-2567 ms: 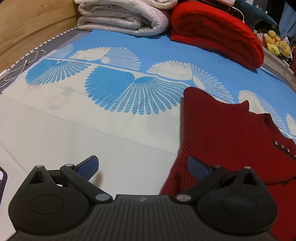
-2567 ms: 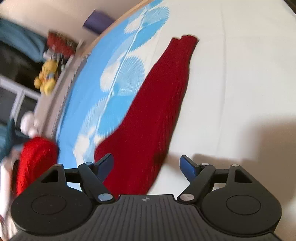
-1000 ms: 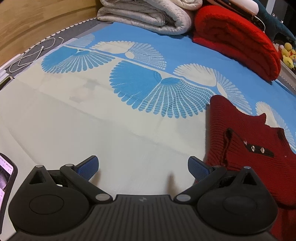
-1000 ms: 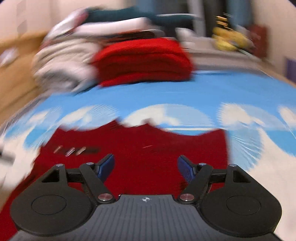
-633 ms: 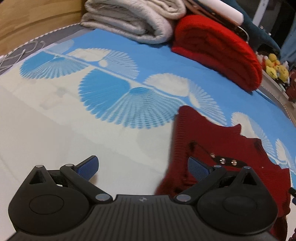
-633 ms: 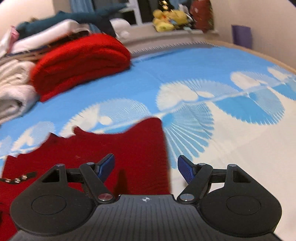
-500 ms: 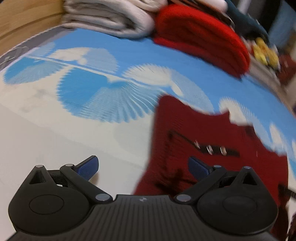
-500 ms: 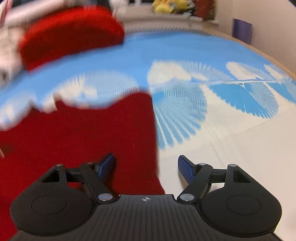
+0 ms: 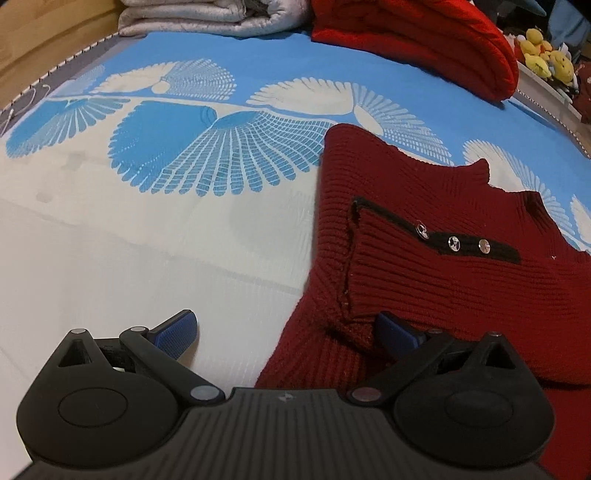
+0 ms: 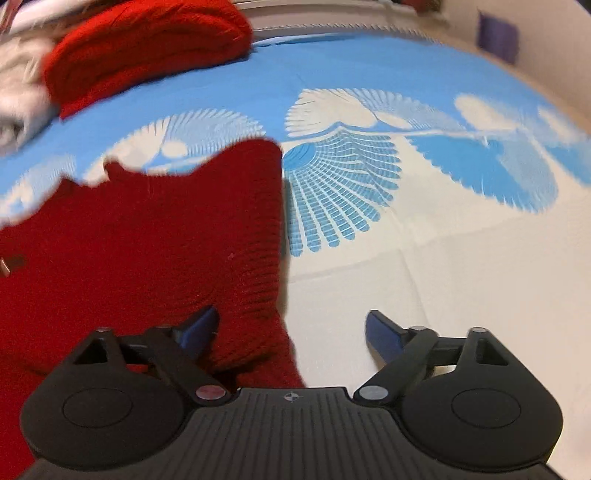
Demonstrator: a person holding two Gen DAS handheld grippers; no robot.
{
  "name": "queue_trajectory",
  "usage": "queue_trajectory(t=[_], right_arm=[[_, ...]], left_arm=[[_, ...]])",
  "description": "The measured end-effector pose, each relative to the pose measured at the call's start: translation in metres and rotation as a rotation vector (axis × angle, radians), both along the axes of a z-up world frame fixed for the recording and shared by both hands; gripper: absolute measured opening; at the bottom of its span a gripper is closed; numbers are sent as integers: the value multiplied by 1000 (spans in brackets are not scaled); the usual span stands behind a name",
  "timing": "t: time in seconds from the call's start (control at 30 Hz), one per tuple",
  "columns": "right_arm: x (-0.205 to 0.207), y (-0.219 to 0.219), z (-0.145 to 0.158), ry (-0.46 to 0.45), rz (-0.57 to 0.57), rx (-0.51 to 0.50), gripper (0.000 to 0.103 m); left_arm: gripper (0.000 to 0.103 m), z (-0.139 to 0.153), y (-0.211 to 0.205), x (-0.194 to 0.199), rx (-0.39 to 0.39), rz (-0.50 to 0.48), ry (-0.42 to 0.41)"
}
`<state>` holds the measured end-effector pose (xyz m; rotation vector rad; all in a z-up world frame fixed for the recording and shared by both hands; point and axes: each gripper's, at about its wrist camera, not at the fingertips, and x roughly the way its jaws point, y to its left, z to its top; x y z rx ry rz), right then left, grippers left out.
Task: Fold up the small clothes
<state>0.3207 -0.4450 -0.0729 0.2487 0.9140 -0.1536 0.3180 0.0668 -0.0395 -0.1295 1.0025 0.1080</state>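
A dark red knit sweater (image 9: 424, 266) lies flat on the blue and white bed sheet (image 9: 147, 229); a black strip with three shiny buttons (image 9: 452, 242) crosses its chest. My left gripper (image 9: 284, 328) is open, straddling the sweater's left edge, its right finger on the knit. In the right wrist view the sweater (image 10: 147, 240) fills the left side. My right gripper (image 10: 291, 328) is open over the sweater's right edge, with its left finger on the fabric and its right finger above the sheet.
A folded bright red blanket (image 9: 413, 40) and a folded grey-white quilt (image 9: 207, 14) lie at the far end of the bed. Yellow plush toys (image 9: 546, 59) sit at the back right. A wooden bed frame (image 9: 33, 33) runs along the left.
Both grippers have come down closer to the sweater's side edges. Each gripper now has its inner finger on the knit. The jaws stay open.
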Motion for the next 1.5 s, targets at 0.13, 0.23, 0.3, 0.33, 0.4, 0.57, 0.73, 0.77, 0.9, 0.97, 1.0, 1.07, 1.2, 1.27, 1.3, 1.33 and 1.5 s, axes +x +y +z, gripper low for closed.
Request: queue_trajectory(t=[0.13, 0.23, 0.3, 0.33, 0.4, 0.57, 0.73, 0.77, 0.9, 0.97, 1.0, 1.07, 1.2, 1.27, 1.3, 1.33, 1.5], right_arm=[[-4, 10, -12, 25, 83, -103, 85], [-7, 6, -16, 2, 59, -70, 89], [-15, -1, 3, -37, 24, -42, 87], [-22, -4, 13, -67, 5, -40, 86], [-44, -8, 33, -125, -7, -21, 87], [-117, -5, 47, -148, 12, 90, 90], [-197, 24, 23, -83, 34, 89, 90], [-210, 33, 21, -65, 52, 66, 90], [-245, 53, 21, -101, 109, -5, 91], [-255, 57, 17, -85, 114, -28, 91], [-257, 57, 14, -75, 113, -34, 91], [-264, 57, 9, -66, 105, -50, 91], [-272, 52, 1, -60, 83, -83, 91], [-276, 49, -1, -53, 68, -88, 91], [-278, 48, -1, -53, 59, -86, 91], [-280, 47, -2, -53, 51, -81, 91], [-291, 49, -3, -50, 43, -67, 91]], left_arm=[[103, -1, 0, 0, -1, -4, 1], [103, -2, 0, -1, 1, -6, -4], [103, 1, 0, -3, 10, -21, -5], [103, 3, 0, -5, 17, -33, -6], [103, 8, 3, -14, 35, -69, -16], [103, 25, 20, -68, 43, -118, -74], [103, 37, 32, -145, 71, -130, -105], [103, 36, 38, -163, 67, -107, -105], [103, 26, 61, -224, 21, -51, -73], [103, 23, 68, -248, 24, -37, -68], [103, 22, 71, -256, 29, -31, -68], [103, 21, 75, -271, 34, -19, -72], [103, 18, 81, -292, 59, -2, -79], [103, 16, 83, -297, 75, 2, -76], [103, 14, 84, -299, 81, 4, -71], [103, 14, 84, -299, 84, 5, -69], [103, 10, 84, -304, 97, 0, -60]])
